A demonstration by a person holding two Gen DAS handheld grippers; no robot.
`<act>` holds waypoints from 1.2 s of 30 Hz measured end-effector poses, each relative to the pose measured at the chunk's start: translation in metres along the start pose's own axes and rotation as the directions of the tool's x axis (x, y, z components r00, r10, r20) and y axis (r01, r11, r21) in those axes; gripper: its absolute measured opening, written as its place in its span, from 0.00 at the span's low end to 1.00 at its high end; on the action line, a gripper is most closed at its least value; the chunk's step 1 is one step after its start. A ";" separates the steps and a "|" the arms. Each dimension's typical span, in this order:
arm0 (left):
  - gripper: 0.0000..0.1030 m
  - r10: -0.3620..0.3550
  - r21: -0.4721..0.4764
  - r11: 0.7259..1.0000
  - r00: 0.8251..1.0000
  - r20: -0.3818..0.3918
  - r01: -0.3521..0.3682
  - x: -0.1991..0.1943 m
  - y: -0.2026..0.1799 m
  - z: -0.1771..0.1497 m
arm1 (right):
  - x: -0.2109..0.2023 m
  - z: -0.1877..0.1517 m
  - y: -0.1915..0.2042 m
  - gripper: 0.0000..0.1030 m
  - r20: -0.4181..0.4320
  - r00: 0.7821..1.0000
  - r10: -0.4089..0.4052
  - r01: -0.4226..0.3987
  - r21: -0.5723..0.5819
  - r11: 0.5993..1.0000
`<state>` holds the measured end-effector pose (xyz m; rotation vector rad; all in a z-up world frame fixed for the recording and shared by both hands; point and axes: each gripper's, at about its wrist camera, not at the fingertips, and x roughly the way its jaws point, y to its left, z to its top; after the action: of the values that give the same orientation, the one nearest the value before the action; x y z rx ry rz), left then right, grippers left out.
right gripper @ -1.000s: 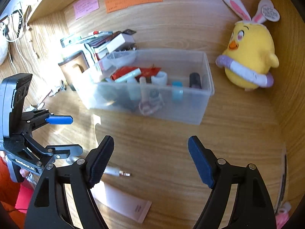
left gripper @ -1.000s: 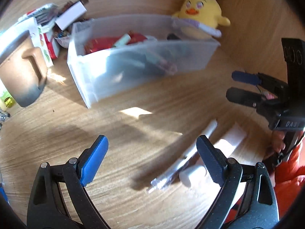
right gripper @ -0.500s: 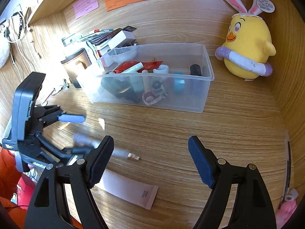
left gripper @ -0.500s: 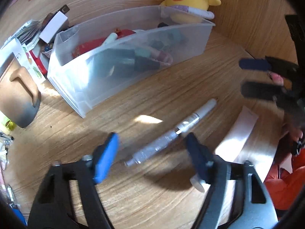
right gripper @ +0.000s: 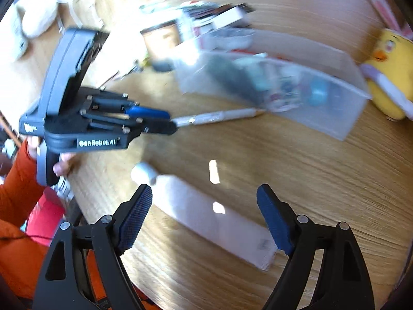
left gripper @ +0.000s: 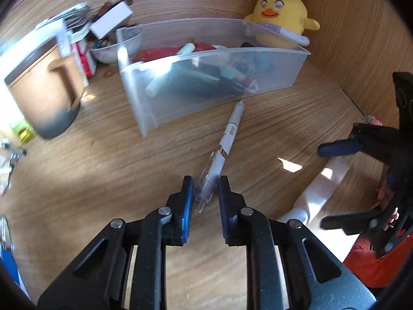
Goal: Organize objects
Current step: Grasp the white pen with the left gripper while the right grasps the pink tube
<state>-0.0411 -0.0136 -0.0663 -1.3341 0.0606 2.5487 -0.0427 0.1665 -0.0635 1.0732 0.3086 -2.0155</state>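
Observation:
My left gripper is shut on the clear rear end of a white pen; the pen's tip points at the front wall of a clear plastic bin holding several small items. In the right wrist view the left gripper holds the pen level above the desk, tip near the bin. My right gripper is open and empty above a white squeeze tube lying on the desk; the tube also shows in the left wrist view.
A yellow chick plush sits behind the bin against the wooden wall. A brown mug, a small bowl and stacked boxes and papers stand left of the bin. The wooden desk meets a wall on the right.
My left gripper closed on the pen's rear end and now holds it pointing toward the bin. My right gripper swung left and down over the white tube, staying open.

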 end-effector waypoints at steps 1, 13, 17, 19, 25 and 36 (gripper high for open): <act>0.17 0.002 -0.008 1.000 1.000 0.001 -0.002 -0.003 0.002 -0.005 | 0.004 0.000 0.004 0.79 -0.012 1.000 -0.003 0.003 -0.016 1.000; 0.22 0.051 0.049 0.998 0.999 -0.006 -0.050 -0.015 -0.010 -0.023 | 0.003 0.003 -0.020 0.46 -0.002 0.990 -0.139 0.139 0.055 0.989; 0.34 0.043 0.054 0.998 0.999 -0.011 -0.042 -0.007 -0.010 -0.013 | -0.002 0.003 -0.030 0.33 -0.009 0.989 -0.146 0.146 0.092 0.985; 0.37 0.042 0.061 0.997 0.999 -0.013 -0.041 -0.002 -0.009 -0.006 | 0.001 0.008 -0.032 0.33 -0.015 0.990 -0.138 0.139 0.098 0.985; 0.38 0.022 0.053 0.998 1.000 -0.021 -0.021 0.012 -0.006 0.015 | 0.010 0.018 -0.026 0.34 -0.020 0.992 -0.127 0.129 0.074 0.989; 0.19 -0.002 0.079 0.997 1.000 -0.012 0.003 0.026 -0.015 0.032 | 0.019 0.026 -0.027 0.19 0.006 0.993 -0.121 0.120 0.081 0.989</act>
<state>-0.0770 0.0117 -0.0674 -1.3189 0.1607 2.5085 -0.0839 0.1592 -0.0661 1.1163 0.2946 -2.1569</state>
